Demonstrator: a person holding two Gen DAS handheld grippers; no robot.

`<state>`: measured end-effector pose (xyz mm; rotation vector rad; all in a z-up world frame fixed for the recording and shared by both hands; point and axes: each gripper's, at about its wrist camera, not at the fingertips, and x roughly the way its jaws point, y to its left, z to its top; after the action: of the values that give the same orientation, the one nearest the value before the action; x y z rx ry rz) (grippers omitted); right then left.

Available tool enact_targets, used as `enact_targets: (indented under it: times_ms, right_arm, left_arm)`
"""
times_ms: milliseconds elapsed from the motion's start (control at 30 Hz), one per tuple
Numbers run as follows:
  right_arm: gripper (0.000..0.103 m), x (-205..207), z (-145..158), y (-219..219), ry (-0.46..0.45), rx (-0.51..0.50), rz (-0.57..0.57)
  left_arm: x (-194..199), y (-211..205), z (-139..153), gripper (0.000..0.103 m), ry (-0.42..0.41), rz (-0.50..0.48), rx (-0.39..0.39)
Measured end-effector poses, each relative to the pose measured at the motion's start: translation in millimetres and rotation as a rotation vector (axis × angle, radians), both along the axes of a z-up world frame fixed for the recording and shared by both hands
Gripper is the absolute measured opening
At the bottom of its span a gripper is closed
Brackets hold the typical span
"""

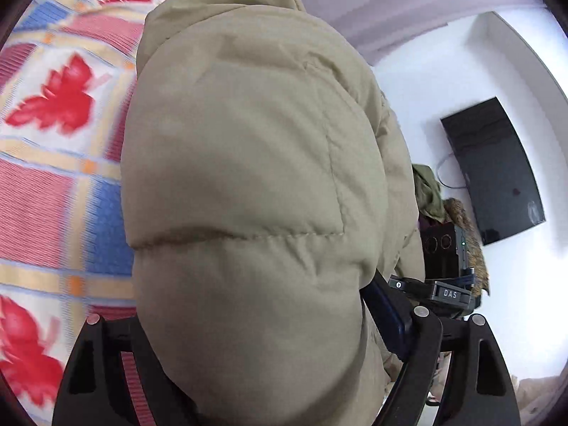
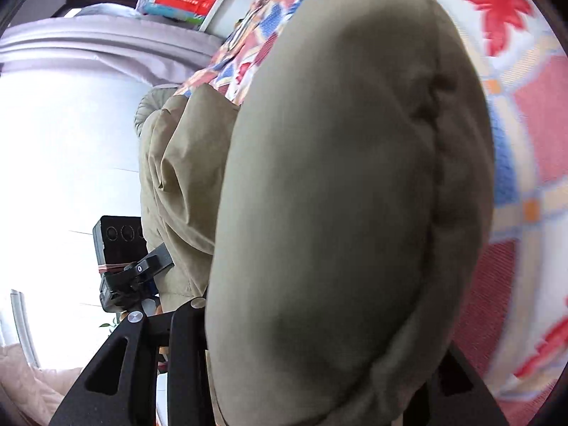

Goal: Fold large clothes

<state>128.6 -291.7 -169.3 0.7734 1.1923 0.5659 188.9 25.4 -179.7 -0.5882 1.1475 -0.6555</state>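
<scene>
A beige padded jacket (image 1: 248,184) fills the left wrist view, lifted off the patterned bedspread (image 1: 53,113). My left gripper (image 1: 269,362) is shut on a puffy quilted part of it; the fabric bulges over both black fingers (image 1: 422,348). In the right wrist view the same jacket (image 2: 337,195) bulges between my right gripper's fingers (image 2: 184,348); the right gripper (image 2: 319,372) is shut on it. Each view shows the other gripper beyond the jacket: the right one in the left wrist view (image 1: 447,291), the left one in the right wrist view (image 2: 131,269).
The bedspread (image 2: 525,142) has red leaves with pink and blue squares. A dark wall-mounted screen (image 1: 497,170) hangs on a white wall. Olive clothing with a fur trim (image 1: 465,223) lies beyond. Boxes on a shelf (image 2: 177,0) and grey curtains (image 2: 106,46) show far off.
</scene>
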Motion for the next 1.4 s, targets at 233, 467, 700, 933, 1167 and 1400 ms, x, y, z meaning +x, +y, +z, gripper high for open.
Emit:
enact_targets:
  times_ms: [233, 467, 700, 933, 1167, 1400]
  right_arm:
    - [0.043, 49, -42, 98, 0.037, 0.012, 0.051]
    - [0.053, 62, -63, 121, 0.121, -0.109, 0.001]
    - [0.057, 22, 7, 92, 0.054, -0.348, -0.081]
    - [0.057, 23, 51, 95, -0.083, -0.193, -0.067]
    - [0.057, 59, 0, 125, 0.038, -0.115, -0.112]
    - [0.002, 71, -30, 127, 0.148, -0.06, -0.248]
  left_arm:
    - [20, 80, -42, 0.085, 0.055, 0.098, 0.122]
    - [17, 90, -73, 0.088, 0.096, 0.143, 0.138]
    - [10, 95, -46, 0.09, 0.054, 0.173, 0.272]
    - [9, 128, -2, 0.09, -0.042, 0.225, 0.308]
    - [61, 149, 3, 0.09, -0.099, 0.295, 0.381]
    - [74, 114, -22, 0.09, -0.075, 0.271, 0.396]
